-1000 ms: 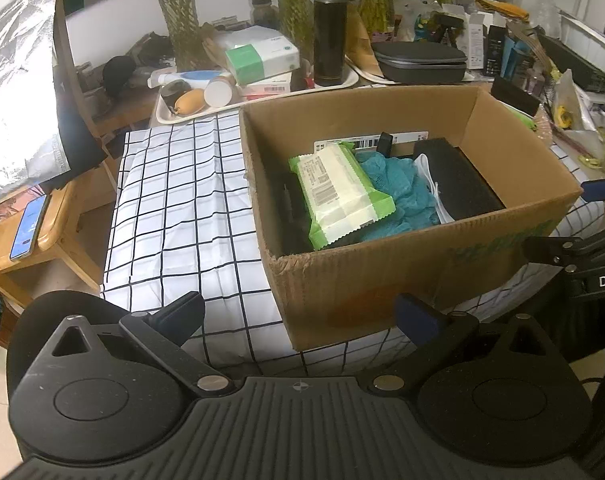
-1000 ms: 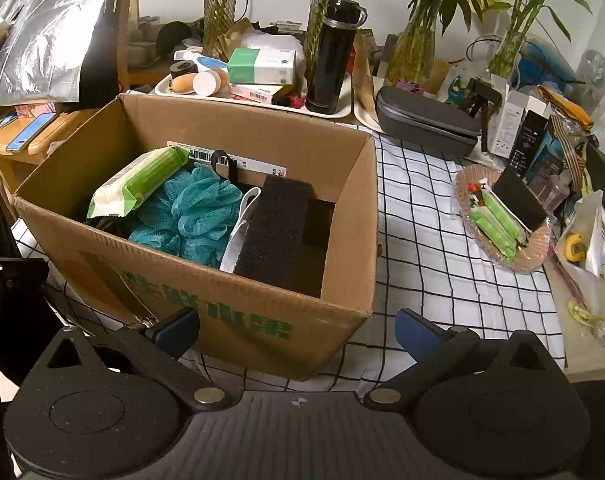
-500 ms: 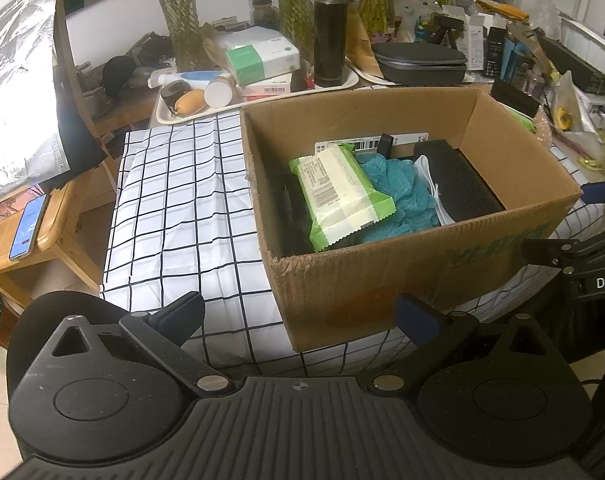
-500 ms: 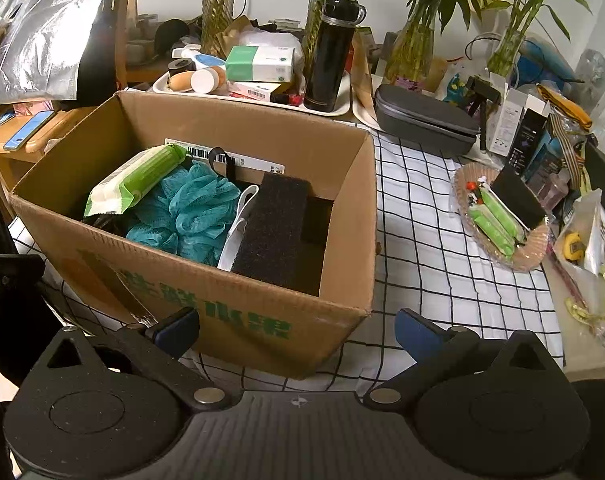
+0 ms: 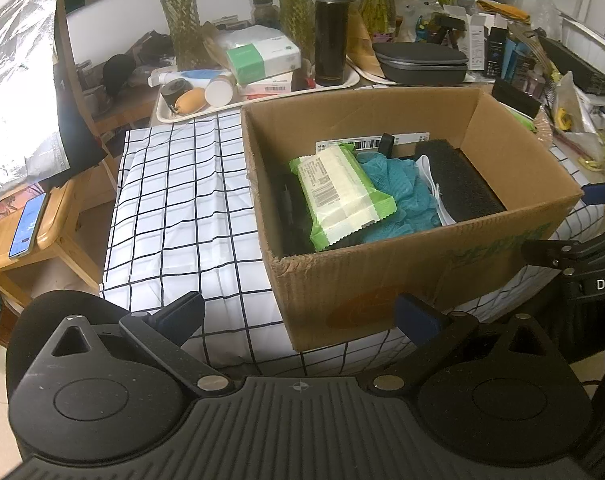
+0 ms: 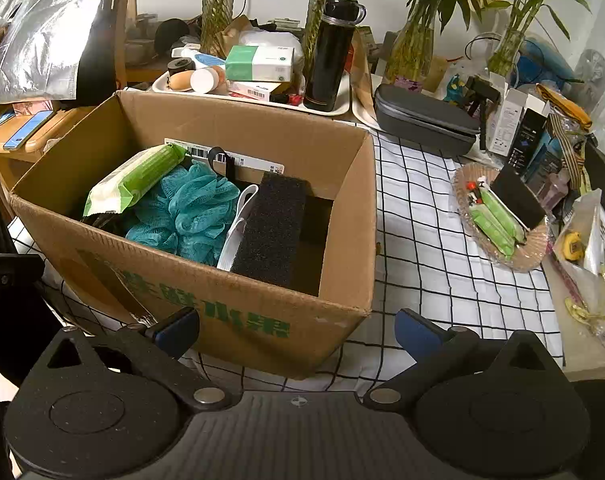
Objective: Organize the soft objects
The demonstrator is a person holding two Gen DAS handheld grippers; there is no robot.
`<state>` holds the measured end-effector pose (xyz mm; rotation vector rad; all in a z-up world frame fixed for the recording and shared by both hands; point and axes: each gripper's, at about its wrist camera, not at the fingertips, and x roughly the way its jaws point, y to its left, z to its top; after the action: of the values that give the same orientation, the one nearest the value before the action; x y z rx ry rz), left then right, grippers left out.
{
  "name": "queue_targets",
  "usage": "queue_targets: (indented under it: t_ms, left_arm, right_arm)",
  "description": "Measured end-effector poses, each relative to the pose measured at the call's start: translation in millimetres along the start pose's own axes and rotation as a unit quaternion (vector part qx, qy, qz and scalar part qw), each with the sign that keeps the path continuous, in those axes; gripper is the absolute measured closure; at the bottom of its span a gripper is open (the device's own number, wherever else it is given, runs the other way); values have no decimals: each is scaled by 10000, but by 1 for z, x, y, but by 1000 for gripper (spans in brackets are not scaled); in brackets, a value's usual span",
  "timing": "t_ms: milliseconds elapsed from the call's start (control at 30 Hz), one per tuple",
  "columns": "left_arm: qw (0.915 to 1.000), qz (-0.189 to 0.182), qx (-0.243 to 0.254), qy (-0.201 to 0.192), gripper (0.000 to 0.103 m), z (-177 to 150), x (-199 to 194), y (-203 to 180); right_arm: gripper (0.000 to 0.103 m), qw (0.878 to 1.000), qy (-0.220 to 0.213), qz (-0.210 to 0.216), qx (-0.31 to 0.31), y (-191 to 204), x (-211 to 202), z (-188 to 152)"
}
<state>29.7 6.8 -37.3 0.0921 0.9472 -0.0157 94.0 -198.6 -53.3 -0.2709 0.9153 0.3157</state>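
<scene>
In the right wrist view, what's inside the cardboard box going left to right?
Green wipes pack → teal mesh bath pouf → white strap-like item → black foam block → bare box floor against the box's right wall.

Left gripper [image 5: 300, 316] was held level, jaws spread wide, nothing between the blue-padded fingers [image 5: 184, 312]. Right gripper [image 6: 298, 326] matched: jaws wide apart, empty, fingers [image 6: 416, 330] pointing forward. Part of the right gripper's body showed at the left view's right edge.

Both wrist views near, sharing cardboard box [image 5: 402, 264] [image 6: 206, 280].
</scene>
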Motion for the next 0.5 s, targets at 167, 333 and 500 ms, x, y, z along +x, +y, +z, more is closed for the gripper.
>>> queue_targets:
  t_ms: [167,333,500]
  left_arm:
    - [10000,-8,-5,-4,0,0,0,0]
    - [10000,-5,-4,0,0,0,0,1]
    - [10000,-7,-5,-1,0,0,0,1]
  right_arm:
    - [0,10000,0,0,3,0,0,0]
    - [0,10000,1,1,0,0,0,0]
    - [0,10000,12,-6,3,0,0,0]
